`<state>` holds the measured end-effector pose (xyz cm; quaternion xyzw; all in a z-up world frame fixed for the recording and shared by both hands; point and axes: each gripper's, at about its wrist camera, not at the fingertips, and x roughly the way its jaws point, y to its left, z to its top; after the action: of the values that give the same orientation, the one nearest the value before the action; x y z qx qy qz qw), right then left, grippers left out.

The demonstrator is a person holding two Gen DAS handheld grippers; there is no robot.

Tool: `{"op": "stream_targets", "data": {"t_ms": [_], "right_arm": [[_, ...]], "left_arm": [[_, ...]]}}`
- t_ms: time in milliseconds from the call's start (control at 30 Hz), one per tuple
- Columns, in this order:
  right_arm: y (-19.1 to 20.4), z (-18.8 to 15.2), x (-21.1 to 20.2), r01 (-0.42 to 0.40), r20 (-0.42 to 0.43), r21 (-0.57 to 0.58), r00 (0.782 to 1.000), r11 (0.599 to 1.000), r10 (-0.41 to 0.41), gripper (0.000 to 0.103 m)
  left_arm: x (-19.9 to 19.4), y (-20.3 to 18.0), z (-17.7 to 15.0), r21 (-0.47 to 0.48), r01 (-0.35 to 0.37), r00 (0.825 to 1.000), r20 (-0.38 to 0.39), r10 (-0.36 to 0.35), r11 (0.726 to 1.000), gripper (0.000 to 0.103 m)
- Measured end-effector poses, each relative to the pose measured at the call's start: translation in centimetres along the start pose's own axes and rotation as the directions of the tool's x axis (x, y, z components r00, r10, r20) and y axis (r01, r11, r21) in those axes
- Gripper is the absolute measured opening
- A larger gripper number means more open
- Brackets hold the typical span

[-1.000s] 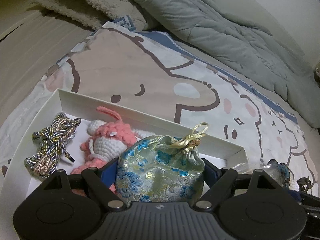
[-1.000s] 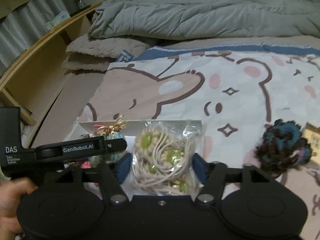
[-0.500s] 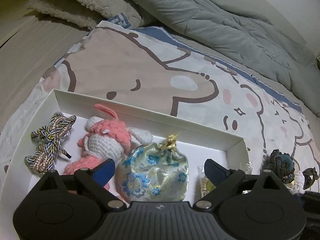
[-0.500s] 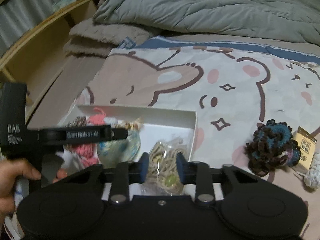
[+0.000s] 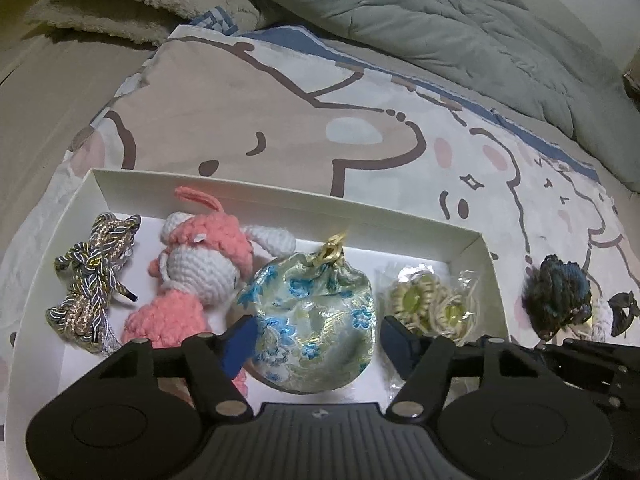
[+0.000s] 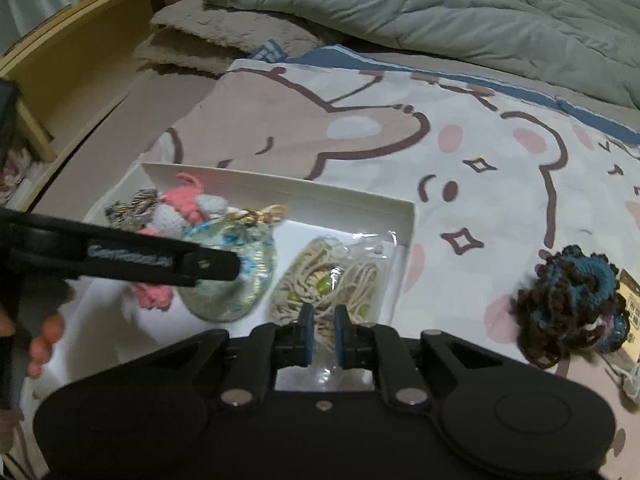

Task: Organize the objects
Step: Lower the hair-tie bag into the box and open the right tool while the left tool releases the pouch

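A white box (image 5: pixel 280 208) on the bed holds a braided cord (image 5: pixel 92 280), a pink crochet doll (image 5: pixel 200 264), a blue-flowered brocade pouch (image 5: pixel 316 320) and a clear bag of beige cord with green beads (image 5: pixel 432 308). My left gripper (image 5: pixel 318 344) straddles the pouch, its jaws closing; the right pad stands apart from the cloth. In the right wrist view the pouch (image 6: pixel 232 280) lies beside the bag (image 6: pixel 328 276). My right gripper (image 6: pixel 322 336) is shut, its pads pinching the bag's near plastic end inside the box (image 6: pixel 320 200).
A dark blue and brown crochet piece (image 6: pixel 572 304) and a small printed tag (image 6: pixel 632 304) lie on the cartoon blanket to the right of the box. A grey duvet (image 5: pixel 440 20) is heaped behind. A wooden bed frame (image 6: pixel 80 40) runs along the left. A person's hand (image 6: pixel 40 344) holds the left gripper.
The left gripper let the pouch down into the box, opened wide, then narrowed around it. The right gripper lowered the bag of cord into the box and closed tight on its near end.
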<state>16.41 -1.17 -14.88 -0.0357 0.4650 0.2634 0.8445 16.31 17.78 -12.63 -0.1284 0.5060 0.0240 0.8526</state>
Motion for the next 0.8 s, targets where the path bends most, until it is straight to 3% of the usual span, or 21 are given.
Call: {"op": "stream_targets", "data": {"t_ms": [200,433,800], "right_arm": [[-1.2,-0.2,0.2,-0.012,0.000,0.055,1.000,0.998,0.013,0.012],[-0.6,0.3,-1.7,-0.038,0.041,0.041,0.998,0.998,0.036,0.012],[-0.9,0.2,-5.1,-0.032,0.098,0.037,0.995,0.999,0.029,0.021]], "left_arm": [[0.1,-0.1,0.1,0.007,-0.002,1.000,-0.001,0.002,1.000,0.065],[-0.9,-1.0,-0.1,0.018,-0.004,1.000,0.019,0.004,1.000,0.065],[-4.0,-2.9,-1.2,0.057,-0.026,0.998,0.065,0.022,0.998,0.066]]}}
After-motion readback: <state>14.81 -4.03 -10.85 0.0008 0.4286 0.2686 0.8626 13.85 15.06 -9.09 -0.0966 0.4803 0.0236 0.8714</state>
